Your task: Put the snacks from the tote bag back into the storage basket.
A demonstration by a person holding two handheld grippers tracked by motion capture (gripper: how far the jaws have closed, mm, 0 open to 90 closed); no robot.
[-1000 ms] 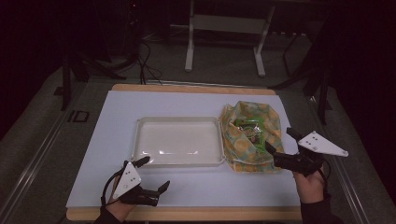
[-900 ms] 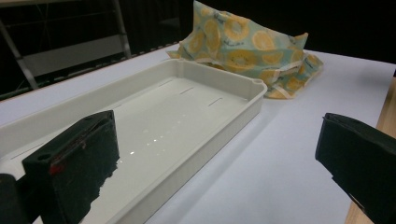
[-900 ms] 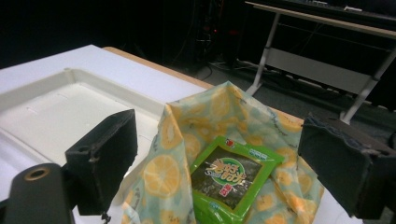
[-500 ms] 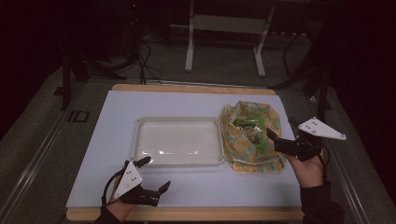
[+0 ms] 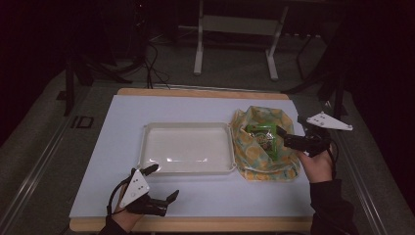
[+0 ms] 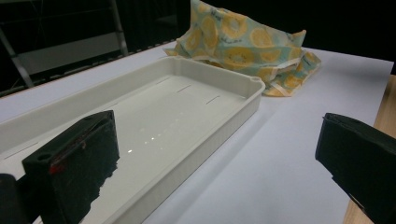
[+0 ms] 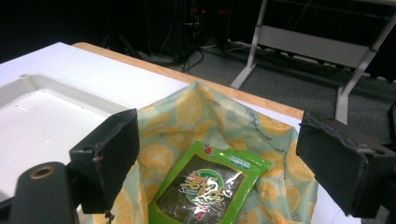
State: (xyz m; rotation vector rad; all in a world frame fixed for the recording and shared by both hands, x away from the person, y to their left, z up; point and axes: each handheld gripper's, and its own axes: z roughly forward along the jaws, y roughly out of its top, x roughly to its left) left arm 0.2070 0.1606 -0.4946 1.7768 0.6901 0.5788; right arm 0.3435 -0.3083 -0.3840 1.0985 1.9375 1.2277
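One green seaweed packet nested in the lemon-print cloth bag, near the bench's right edge, just beside the white tray. Looks light, thin, crinkly and slick; best pinched flat at a sealed edge or corner, clear of the soft cloth that could snag. Right tool spread wide, empty, now raised over the bag and angled toward the packet, farther in than a second ago. Left tool released, empty, unmoved near the front edge.
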